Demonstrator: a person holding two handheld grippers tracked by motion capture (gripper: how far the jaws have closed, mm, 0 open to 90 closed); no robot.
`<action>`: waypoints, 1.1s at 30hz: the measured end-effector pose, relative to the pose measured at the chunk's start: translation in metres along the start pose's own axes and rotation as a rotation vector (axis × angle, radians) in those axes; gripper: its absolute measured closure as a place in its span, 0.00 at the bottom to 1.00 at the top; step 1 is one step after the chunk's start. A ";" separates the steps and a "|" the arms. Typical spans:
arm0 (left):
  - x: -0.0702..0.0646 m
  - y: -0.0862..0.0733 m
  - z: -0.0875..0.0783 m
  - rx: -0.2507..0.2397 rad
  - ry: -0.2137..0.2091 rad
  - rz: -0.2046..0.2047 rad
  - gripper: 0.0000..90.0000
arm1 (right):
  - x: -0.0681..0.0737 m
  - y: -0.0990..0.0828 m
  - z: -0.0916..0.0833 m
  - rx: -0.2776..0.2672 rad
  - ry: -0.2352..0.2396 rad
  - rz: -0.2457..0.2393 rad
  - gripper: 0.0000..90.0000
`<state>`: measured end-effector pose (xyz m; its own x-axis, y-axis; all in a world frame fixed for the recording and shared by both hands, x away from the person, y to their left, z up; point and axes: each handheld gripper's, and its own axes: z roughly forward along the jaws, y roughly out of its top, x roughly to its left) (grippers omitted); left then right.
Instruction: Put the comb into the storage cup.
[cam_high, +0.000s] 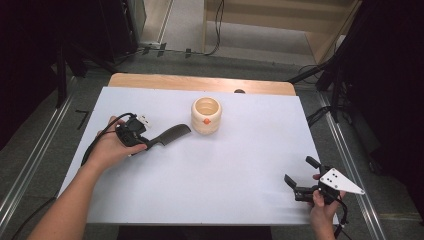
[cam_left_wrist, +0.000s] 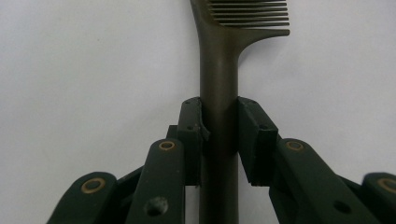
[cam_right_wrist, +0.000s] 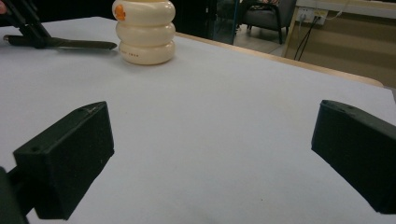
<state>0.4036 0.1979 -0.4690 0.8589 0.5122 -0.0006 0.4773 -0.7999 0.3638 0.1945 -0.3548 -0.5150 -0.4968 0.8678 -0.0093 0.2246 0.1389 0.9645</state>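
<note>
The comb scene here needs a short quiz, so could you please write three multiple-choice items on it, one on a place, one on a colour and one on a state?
1. Where does the comb lie relative to the cream holder in the high view?
A. to its left
B. inside it
C. to its right

2. What colour is the small mark on the holder's side?
A. blue
B. orange
C. green

3. How do the right gripper's jaws stand?
A. shut on the comb
B. shut on the holder
C. wide apart with nothing between them

Answers:
1 A, the comb rests on the white table cover left of the holder, its handle clamped in the left gripper.
2 B, an orange spot shows on its front.
3 C, the right gripper view shows only bare cover between them.
</note>
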 end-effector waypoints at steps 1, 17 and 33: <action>0.000 -0.001 -0.001 -0.009 0.002 -0.002 0.80 | 0.000 0.000 0.000 0.000 0.000 0.000 0.00; -0.011 -0.022 -0.019 -0.142 0.025 -0.047 0.80 | 0.000 0.000 0.000 0.002 -0.003 0.002 0.00; -0.035 -0.029 -0.024 -0.240 0.072 -0.050 0.80 | -0.003 0.000 -0.001 -0.004 0.005 0.030 0.00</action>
<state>0.3551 0.2109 -0.4575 0.8160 0.5767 0.0392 0.4531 -0.6803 0.5761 0.1949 -0.3576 -0.5145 -0.4940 0.8692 0.0205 0.2355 0.1111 0.9655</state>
